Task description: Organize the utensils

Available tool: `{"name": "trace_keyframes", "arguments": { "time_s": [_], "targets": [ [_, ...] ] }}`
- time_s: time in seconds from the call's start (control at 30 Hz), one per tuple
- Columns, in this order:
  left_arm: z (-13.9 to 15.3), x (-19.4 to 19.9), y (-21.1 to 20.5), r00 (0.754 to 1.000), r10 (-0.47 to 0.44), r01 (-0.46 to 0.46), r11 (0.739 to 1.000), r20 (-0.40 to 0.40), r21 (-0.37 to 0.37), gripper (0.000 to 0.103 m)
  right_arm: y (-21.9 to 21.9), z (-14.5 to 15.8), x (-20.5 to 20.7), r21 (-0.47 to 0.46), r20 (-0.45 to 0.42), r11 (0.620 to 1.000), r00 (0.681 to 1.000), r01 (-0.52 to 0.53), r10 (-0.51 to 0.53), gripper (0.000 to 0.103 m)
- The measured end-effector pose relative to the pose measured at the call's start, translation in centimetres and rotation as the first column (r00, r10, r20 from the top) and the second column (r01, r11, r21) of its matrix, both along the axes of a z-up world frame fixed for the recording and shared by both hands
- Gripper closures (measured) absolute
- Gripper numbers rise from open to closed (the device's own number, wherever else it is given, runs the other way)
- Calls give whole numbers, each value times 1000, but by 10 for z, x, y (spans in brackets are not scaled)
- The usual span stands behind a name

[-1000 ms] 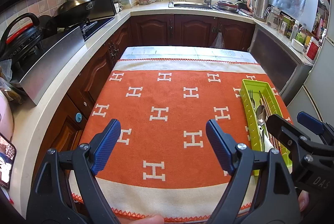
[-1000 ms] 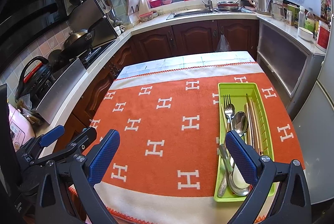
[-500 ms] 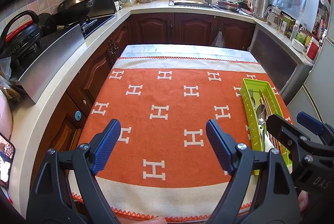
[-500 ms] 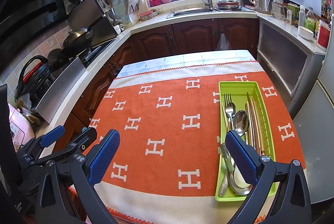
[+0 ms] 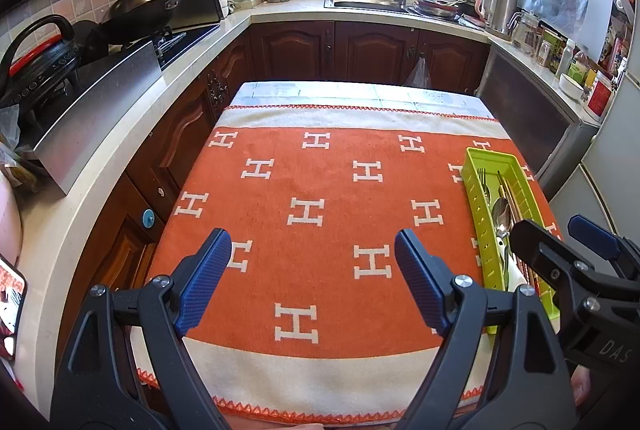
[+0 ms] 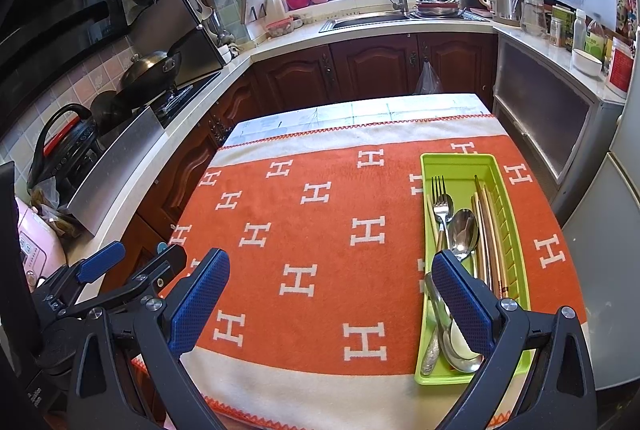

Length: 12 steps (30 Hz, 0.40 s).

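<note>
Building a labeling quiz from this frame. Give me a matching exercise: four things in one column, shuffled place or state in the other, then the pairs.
Things:
1. fork
2. green tray
3. wok
4. left gripper

Place or state:
A. on the stove at the left counter
B. open, empty, above the orange cloth
C. lying in the tray, tines toward the far end
D. on the right side of the cloth, holding the utensils

Pairs: 1-C, 2-D, 3-A, 4-B
</note>
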State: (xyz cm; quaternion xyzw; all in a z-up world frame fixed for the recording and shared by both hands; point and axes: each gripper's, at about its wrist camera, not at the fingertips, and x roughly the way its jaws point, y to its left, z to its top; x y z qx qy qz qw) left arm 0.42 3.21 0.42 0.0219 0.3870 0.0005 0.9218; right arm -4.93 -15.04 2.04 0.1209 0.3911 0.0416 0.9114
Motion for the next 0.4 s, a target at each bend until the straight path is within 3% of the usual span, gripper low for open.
{"name": "trace_keyframes", "arguments": {
  "time_s": [0.4],
  "targets": [
    [-3, 0, 1, 1000, 2, -2, 1000, -4, -5, 21, 2, -1, 1, -4, -4, 1000, 1000, -1, 1, 1]
  ]
}}
